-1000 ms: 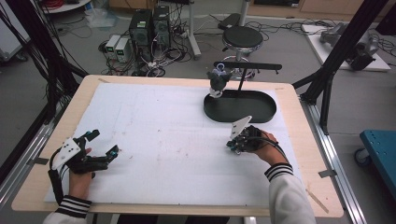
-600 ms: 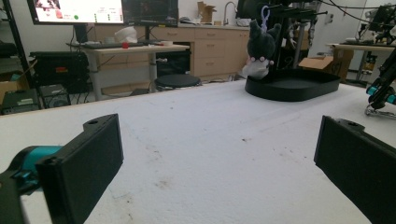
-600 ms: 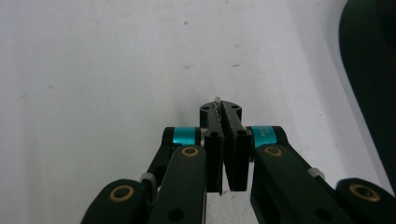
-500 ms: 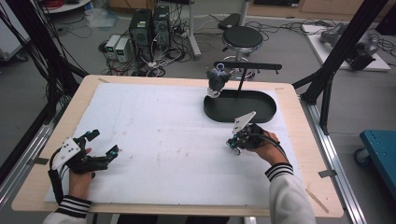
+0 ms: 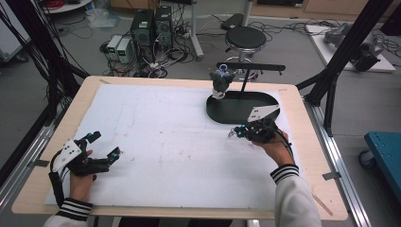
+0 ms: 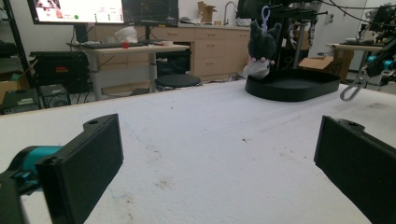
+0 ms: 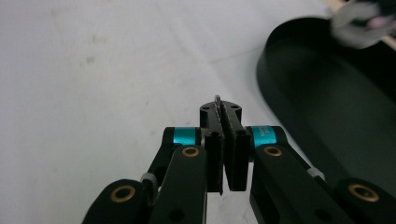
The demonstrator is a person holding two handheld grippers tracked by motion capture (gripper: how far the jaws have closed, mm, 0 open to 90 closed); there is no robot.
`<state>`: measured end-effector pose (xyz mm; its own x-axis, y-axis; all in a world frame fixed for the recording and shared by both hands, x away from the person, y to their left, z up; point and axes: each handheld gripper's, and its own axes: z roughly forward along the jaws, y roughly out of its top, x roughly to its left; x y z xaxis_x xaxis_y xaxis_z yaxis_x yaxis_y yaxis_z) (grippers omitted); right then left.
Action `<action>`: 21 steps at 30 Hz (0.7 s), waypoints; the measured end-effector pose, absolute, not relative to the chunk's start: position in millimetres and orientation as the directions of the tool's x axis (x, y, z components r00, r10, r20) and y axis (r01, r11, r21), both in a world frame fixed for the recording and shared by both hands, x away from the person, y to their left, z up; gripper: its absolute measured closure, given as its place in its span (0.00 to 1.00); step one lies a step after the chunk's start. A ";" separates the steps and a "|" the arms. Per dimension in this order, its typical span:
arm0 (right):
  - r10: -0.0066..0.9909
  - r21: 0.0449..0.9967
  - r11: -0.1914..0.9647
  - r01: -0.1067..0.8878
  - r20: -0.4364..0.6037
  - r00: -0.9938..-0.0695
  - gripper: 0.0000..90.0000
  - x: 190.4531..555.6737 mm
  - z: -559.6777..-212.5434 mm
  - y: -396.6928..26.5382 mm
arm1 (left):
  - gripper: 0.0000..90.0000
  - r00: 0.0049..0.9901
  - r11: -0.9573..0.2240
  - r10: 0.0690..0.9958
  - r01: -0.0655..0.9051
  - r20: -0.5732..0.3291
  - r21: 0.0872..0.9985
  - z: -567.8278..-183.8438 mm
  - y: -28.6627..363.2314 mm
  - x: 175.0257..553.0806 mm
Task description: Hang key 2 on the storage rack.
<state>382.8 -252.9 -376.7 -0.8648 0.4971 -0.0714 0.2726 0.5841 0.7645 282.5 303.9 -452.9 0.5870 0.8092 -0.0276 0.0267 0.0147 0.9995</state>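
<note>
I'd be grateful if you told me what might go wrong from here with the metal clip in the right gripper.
1. The right gripper pinches only a thin edge of the metal clip, so it may slip or twist out.
2. The plush toy hangs from the stand over the black tray; a close approach might knock it swinging.
3. The left gripper rests open and far away, so it cannot steady anything.

The table [image 5: 302,142] has a pale, smooth wood top under a matt white sheet [image 5: 161,132] that looks rough and scuffed. The black tray [image 5: 236,111] appears to be matt plastic. The plush toy [image 6: 260,46] is soft grey cloth. The carabiner [image 6: 351,91] shines like smooth metal. Both the left gripper [image 5: 101,153] and right gripper [image 7: 226,135] have matt black plastic jaws with glossy teal collars and brass-coloured rivets.
</note>
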 end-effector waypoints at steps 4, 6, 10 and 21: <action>0.539 0.819 0.507 0.270 -0.056 -0.840 0.98 382.7 -370.0 -260.9 | 0.02 0.587 0.014 0.809 0.028 -0.028 1.000 -452.8 304.0 282.4; 0.555 0.843 0.466 0.269 -0.042 -0.831 0.98 382.9 -367.2 -265.5 | 0.02 0.586 0.013 0.810 0.027 -0.027 1.000 -452.9 303.9 282.5; 0.583 0.868 0.415 0.274 -0.023 -0.812 0.98 382.6 -360.2 -272.0 | 0.02 0.586 0.013 0.810 0.026 -0.026 1.000 -452.9 303.8 282.5; 0.610 0.897 0.369 0.243 -0.036 -0.792 0.98 392.6 -334.6 -274.1 | 0.02 0.587 0.015 0.809 0.026 -0.027 1.000 -452.9 303.8 282.5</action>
